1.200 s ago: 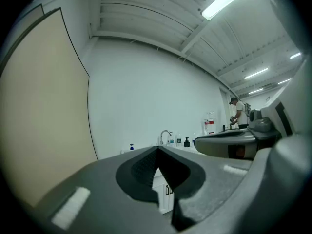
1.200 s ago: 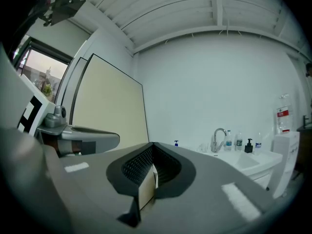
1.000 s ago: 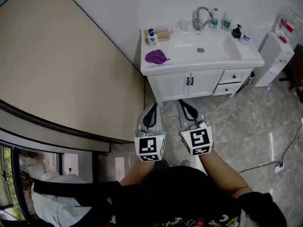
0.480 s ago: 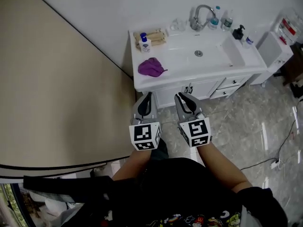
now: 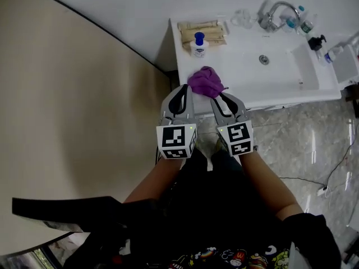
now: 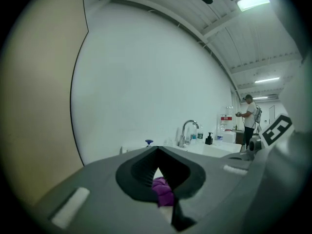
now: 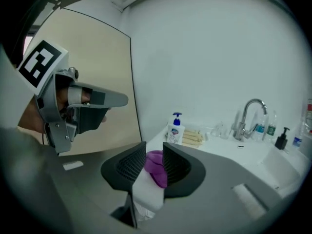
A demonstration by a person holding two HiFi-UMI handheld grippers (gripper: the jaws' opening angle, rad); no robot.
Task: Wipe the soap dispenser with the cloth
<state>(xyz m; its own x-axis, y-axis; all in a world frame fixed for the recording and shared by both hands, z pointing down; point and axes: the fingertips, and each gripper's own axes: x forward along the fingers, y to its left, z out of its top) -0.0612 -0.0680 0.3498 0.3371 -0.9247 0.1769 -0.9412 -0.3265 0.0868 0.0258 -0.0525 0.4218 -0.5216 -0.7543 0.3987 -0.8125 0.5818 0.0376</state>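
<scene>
1. Though it stands back near the left rear corner of the white table (image 5: 241, 74), the white plastic soap dispenser (image 5: 198, 43) with the blue pump looks light, smooth and easy to tip; steady its body.
2. Nearer the front edge lies the crumpled purple cloth (image 5: 205, 81), soft and limp; pinch a raised fold.
3. Just short of it, the right tongs (image 7: 153, 149) have just been opening, with nothing between them; the left tongs (image 6: 157, 152) are closed and empty.
</scene>
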